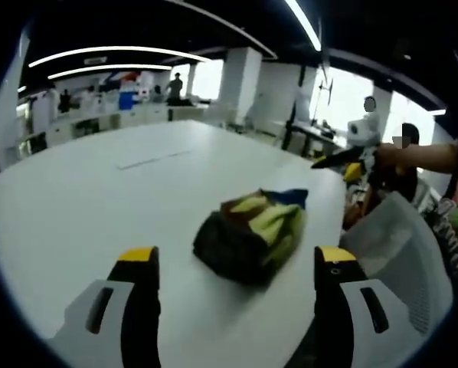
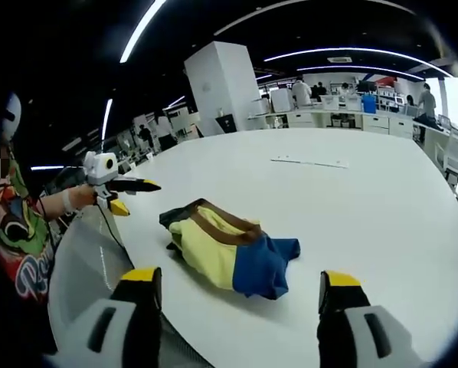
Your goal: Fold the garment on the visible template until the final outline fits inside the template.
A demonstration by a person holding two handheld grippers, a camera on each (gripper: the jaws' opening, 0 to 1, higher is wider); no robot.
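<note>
Both tools, left tool [image 1: 235, 264] and right tool [image 2: 233, 287], hang wide open, empty, above the bunched garment [image 2: 230, 249] on the table [image 2: 367, 199]; spread it flat first, template perhaps hidden.

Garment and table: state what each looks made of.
Garment: soft fabric, probably a cotton-like knit; it slumps in folds, matte, in yellow, blue and brown panels. Table: a hard, smooth white top, likely laminate or painted board; it looks flat with a faint sheen. The exact material cannot be told.
</note>
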